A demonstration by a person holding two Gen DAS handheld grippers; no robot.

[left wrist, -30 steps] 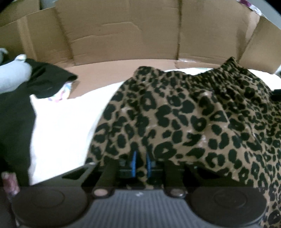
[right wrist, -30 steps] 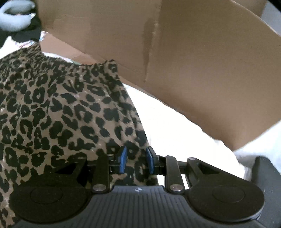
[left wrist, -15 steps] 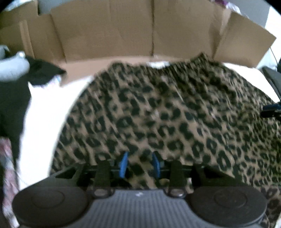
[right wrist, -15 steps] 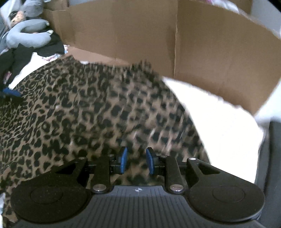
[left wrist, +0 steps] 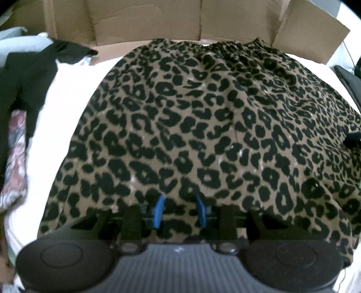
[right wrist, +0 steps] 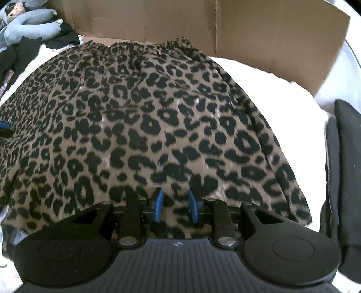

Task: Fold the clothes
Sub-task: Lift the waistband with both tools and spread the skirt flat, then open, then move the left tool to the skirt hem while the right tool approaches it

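A leopard-print skirt (left wrist: pixel 203 126) lies spread flat on a white surface, its gathered waistband at the far end by the cardboard. It also fills the right wrist view (right wrist: pixel 144 126). My left gripper (left wrist: pixel 179 210) is open, its blue pads apart over the skirt's near hem on the left side. My right gripper (right wrist: pixel 173 206) is open too, over the near hem on the right side. Neither holds the cloth. The tip of the other gripper shows at each view's side edge.
A cardboard wall (left wrist: pixel 180 20) stands behind the skirt. Black clothes (left wrist: pixel 24 74) and a patterned garment (left wrist: pixel 15 153) lie to the left. A grey plush toy (right wrist: pixel 29 24) sits far left. A dark cushion (right wrist: pixel 345 169) is on the right.
Both grippers have let go of the skirt's hem and opened. They pulled back toward me, so the whole skirt now shows laid out flat.
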